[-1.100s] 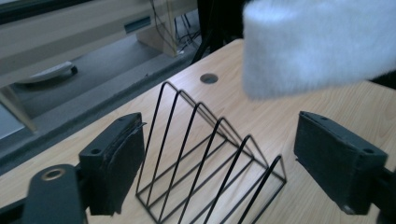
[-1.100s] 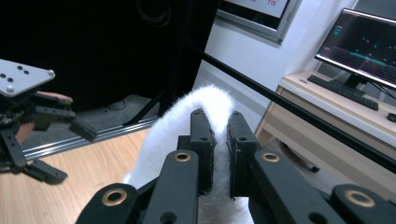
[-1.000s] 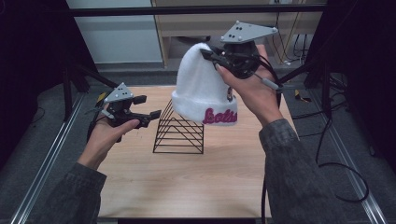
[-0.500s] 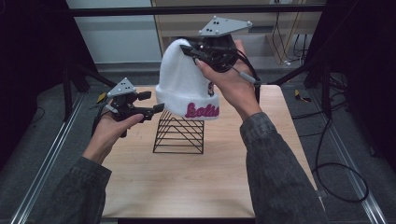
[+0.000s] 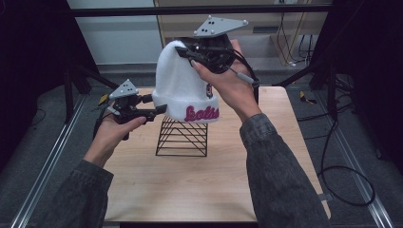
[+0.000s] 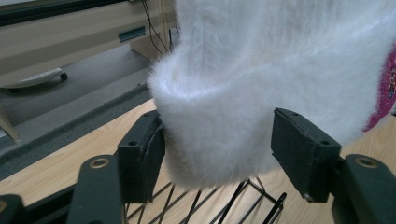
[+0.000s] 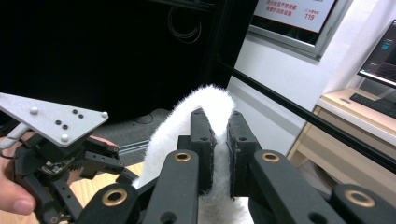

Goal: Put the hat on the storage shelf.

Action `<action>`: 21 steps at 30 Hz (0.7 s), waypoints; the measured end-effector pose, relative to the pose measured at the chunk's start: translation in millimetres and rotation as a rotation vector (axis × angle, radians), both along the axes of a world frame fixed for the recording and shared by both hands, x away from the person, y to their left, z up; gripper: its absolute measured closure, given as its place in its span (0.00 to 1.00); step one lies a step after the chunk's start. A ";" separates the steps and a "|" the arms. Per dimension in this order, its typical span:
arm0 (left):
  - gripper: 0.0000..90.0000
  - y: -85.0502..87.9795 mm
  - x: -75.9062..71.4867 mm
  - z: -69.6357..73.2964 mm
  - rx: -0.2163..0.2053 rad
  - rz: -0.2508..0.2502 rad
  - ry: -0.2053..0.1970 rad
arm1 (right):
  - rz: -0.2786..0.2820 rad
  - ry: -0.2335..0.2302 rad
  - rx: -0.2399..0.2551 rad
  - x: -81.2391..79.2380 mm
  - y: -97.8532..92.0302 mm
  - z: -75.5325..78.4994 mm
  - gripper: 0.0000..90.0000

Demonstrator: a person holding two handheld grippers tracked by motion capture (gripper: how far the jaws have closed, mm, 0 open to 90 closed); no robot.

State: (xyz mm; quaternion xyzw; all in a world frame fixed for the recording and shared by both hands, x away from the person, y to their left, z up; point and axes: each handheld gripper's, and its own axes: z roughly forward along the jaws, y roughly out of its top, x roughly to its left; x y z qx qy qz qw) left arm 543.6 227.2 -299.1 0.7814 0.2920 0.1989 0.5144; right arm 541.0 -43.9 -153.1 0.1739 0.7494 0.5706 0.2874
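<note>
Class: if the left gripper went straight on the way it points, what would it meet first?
The hat's folded brim: it already hangs between the left gripper's open jaws, so the brim would likely bump the gripper's body first.

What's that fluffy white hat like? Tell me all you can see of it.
The hat is a white, fuzzy knitted beanie with a folded cuff bearing pink embroidered lettering. It hangs upright in the air above a black wire rack on the wooden table. The right gripper pinches its crown from above, jaws shut on the fabric. The left gripper has its open jaws on either side of the cuff's lower edge; one pad looks to touch the fuzz.
</note>
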 end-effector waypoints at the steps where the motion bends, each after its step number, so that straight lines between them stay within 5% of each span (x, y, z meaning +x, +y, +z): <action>1: 0.44 0.4 0.3 0.2 -0.002 -0.005 0.002 | 0.003 -0.001 -0.002 -0.2 0.4 -0.1 0.93; 4: 0.68 2.3 0.4 1.5 -0.005 -0.003 0.005 | 0.010 0.002 -0.010 -0.2 2.3 -1.2 0.93; 8: 0.84 1.8 -4.3 4.0 0.025 0.010 -0.026 | 0.004 0.007 -0.021 2.5 2.0 -2.7 0.93; 21: 0.86 5.6 -18.0 10.1 0.067 0.096 -0.068 | -0.047 0.055 -0.034 25.1 -4.5 -16.4 0.93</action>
